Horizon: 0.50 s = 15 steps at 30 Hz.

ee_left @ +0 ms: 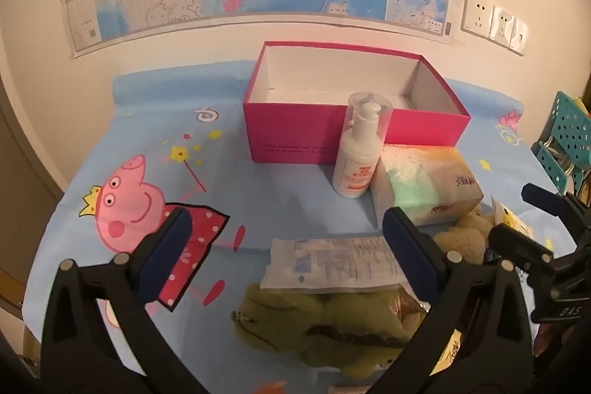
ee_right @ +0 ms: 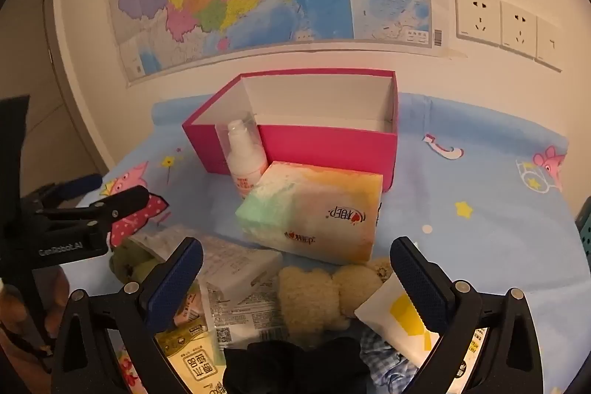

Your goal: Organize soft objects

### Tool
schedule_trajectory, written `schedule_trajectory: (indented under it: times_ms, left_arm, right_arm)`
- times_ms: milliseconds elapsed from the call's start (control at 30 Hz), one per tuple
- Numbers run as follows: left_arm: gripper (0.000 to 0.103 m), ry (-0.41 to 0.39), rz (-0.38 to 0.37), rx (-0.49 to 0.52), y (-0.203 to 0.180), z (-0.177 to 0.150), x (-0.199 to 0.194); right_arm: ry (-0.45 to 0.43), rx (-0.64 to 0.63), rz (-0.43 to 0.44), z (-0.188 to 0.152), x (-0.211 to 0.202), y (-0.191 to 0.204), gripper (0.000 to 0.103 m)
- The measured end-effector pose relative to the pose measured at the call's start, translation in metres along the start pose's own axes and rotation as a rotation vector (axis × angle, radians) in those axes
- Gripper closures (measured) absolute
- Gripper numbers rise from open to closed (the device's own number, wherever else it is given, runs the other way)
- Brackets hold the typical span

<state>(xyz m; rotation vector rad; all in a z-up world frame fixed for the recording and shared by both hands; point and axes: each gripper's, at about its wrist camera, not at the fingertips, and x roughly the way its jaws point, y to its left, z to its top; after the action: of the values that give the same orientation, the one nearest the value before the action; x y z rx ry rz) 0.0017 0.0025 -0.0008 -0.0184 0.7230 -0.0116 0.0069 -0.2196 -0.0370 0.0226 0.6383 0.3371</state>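
An open pink box (ee_left: 295, 135) (ee_right: 332, 146) stands empty at the back of the table. A green plush toy (ee_left: 332, 327) lies under a clear plastic packet (ee_left: 332, 264), between the fingers of my open left gripper (ee_left: 288, 242). A beige plush bear (ee_right: 314, 298) (ee_left: 465, 239) lies between the fingers of my open right gripper (ee_right: 295, 268), with a dark cloth (ee_right: 295, 364) and a blue checked cloth (ee_right: 384, 360) below it. A soft tissue pack (ee_right: 317, 209) (ee_left: 424, 187) lies in front of the box. Both grippers hold nothing.
A white pump bottle (ee_left: 358, 154) (ee_right: 245, 161) stands against the box front. A white and yellow tube (ee_right: 399, 320), a yellow packet (ee_right: 195, 357) and printed packets (ee_right: 240, 316) lie among the soft things. A teal basket (ee_left: 565, 143) stands at the right. The cloth is a blue cartoon sheet (ee_left: 147, 172).
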Motion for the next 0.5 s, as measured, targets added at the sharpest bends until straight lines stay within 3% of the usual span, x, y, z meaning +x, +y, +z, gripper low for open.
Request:
schedule_trajectory:
  times_ms: [500]
  left_arm:
    - [0.0,-0.02,0.007,0.026,-0.004,-0.006,-0.009]
  right_arm:
    - [-0.008,-0.024,-0.01,-0.005,0.008,0.018,0.0]
